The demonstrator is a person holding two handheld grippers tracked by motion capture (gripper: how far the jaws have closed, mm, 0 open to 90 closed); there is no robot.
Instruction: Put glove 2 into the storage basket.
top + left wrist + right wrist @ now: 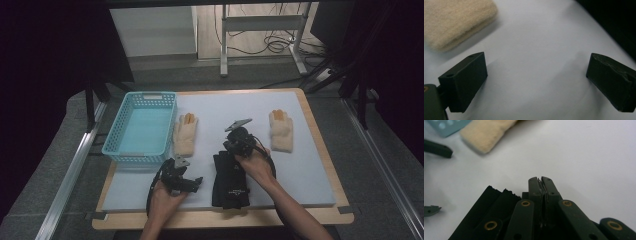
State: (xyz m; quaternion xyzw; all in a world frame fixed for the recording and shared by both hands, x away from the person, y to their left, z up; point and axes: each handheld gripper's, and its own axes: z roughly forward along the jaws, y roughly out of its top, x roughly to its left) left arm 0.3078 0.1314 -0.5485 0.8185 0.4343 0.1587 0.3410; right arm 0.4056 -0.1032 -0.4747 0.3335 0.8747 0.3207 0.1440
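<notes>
Black glove lies lengthwise, fingers toward person.

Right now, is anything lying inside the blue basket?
No, the blue basket shows a bare floor, and both cream gloves lie outside it.

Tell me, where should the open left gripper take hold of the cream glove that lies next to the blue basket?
Probably at the cuff end of the cream glove, nearest the left gripper. It lies flat, cuff toward the person, so come from above and pinch that free edge.
</notes>
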